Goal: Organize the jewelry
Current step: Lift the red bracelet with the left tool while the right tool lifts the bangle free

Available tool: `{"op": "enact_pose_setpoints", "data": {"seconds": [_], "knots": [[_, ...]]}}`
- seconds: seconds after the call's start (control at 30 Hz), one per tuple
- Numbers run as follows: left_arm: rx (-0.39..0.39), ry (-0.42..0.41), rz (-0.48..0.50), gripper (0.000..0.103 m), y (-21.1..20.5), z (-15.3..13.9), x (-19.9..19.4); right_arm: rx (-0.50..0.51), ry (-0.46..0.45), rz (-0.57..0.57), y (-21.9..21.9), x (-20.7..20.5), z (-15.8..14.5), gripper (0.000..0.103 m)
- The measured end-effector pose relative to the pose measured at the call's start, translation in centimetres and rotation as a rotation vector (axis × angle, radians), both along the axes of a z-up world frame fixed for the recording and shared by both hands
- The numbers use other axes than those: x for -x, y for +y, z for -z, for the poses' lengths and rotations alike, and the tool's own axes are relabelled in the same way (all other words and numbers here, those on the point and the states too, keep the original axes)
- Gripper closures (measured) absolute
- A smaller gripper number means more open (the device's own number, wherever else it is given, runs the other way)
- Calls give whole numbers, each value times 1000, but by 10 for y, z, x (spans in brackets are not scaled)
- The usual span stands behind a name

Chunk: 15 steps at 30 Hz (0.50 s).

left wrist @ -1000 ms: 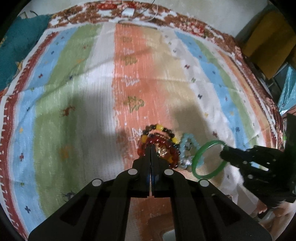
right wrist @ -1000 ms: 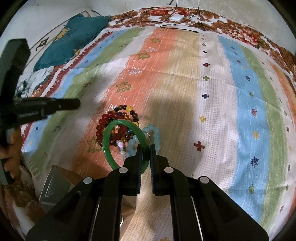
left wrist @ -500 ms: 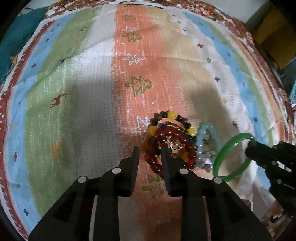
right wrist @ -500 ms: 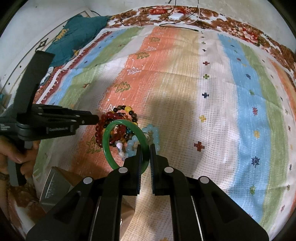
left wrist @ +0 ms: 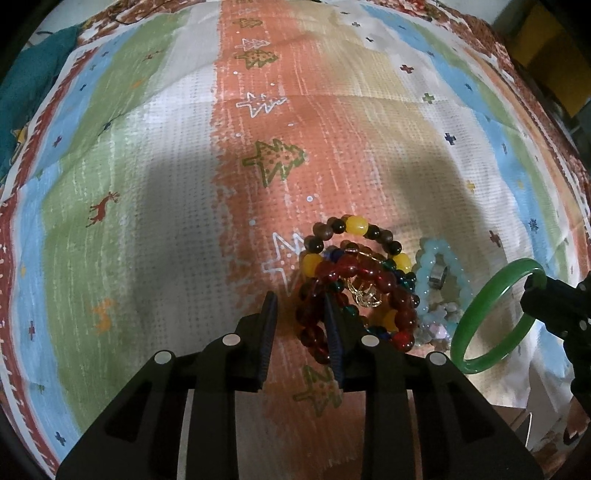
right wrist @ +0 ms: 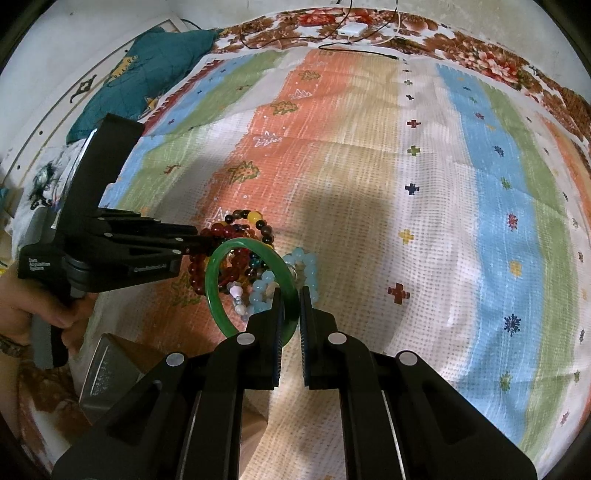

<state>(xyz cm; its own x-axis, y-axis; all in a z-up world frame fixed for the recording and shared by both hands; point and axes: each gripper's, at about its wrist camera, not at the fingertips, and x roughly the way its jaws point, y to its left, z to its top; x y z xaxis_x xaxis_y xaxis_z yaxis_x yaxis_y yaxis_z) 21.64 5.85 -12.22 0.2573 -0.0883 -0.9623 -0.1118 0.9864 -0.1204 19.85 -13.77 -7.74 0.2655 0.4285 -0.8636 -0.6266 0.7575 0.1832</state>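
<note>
A pile of bead bracelets lies on the striped cloth: a dark red bead bracelet [left wrist: 325, 299], a brown and yellow bead bracelet [left wrist: 356, 225] and a pale blue bead bracelet [left wrist: 439, 269] with a metal ring in it. My left gripper [left wrist: 301, 314] is open, its jaws either side of the red bracelet's left edge. My right gripper [right wrist: 291, 295] is shut on a green bangle [right wrist: 218, 273] and holds it upright just above the pile; the bangle also shows in the left wrist view [left wrist: 495, 314].
The striped cloth [right wrist: 406, 184] covers a bed. A teal pillow [right wrist: 147, 70] lies at the far left. A white charger with cables [right wrist: 352, 29] lies at the far edge. A grey box [right wrist: 107, 373] sits at the near left edge.
My left gripper has opened and moved forward and down, so its jaws now straddle the red bracelet. My right gripper keeps hold of the green bangle, almost still.
</note>
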Motion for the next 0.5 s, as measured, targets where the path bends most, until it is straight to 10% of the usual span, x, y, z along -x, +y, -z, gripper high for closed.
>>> {"op": "enact_pose_setpoints", "data": {"seconds": [0.5], "knots": [[63,-52,-2,90,-3,-18,11,6,8,-6,0,-2,2,94]]}}
